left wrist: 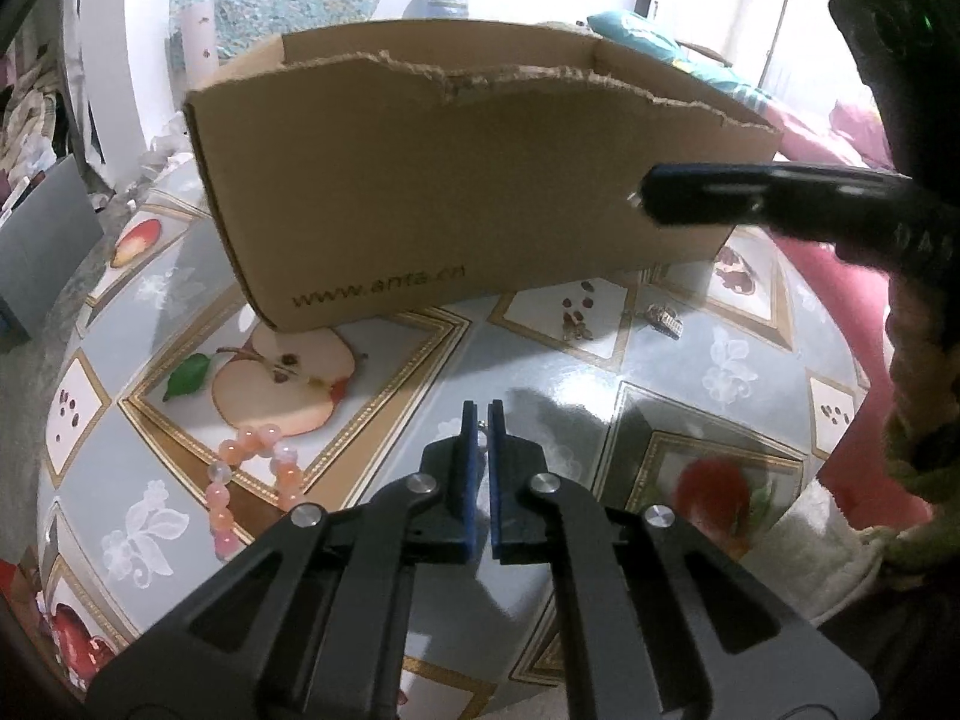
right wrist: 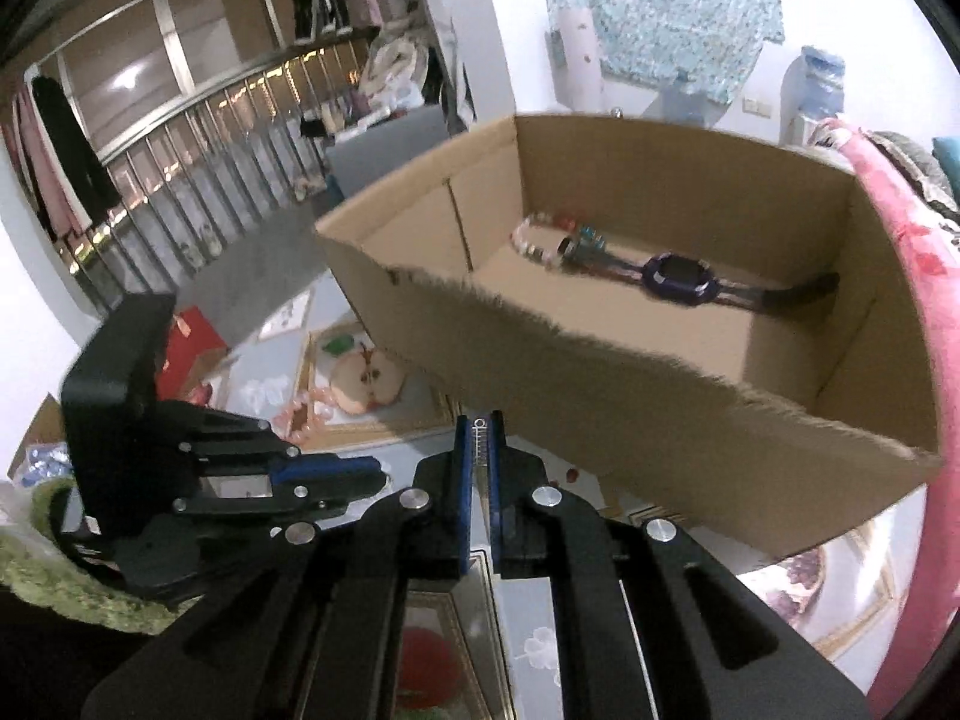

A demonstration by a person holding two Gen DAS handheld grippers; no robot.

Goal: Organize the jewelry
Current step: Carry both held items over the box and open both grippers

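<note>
— Where is the jewelry?
— A watch (right wrist: 678, 277) and a bead bracelet (right wrist: 536, 238) lie in the cardboard box (right wrist: 630, 432); a pink bracelet (left wrist: 252, 480) lies on the counter (left wrist: 540, 360).
— And the tools?
— The right tool (right wrist: 480, 420) pinches a small metal piece (right wrist: 479, 441). The left tool (left wrist: 480, 414) is nearly closed on something tiny; I cannot tell what.

The left wrist view looks low across the surface (left wrist: 540, 372) at the cardboard box's (left wrist: 468, 192) outer wall, close. The right wrist view sits higher, looking down into that box (right wrist: 690, 192). Both share box and surface.
</note>
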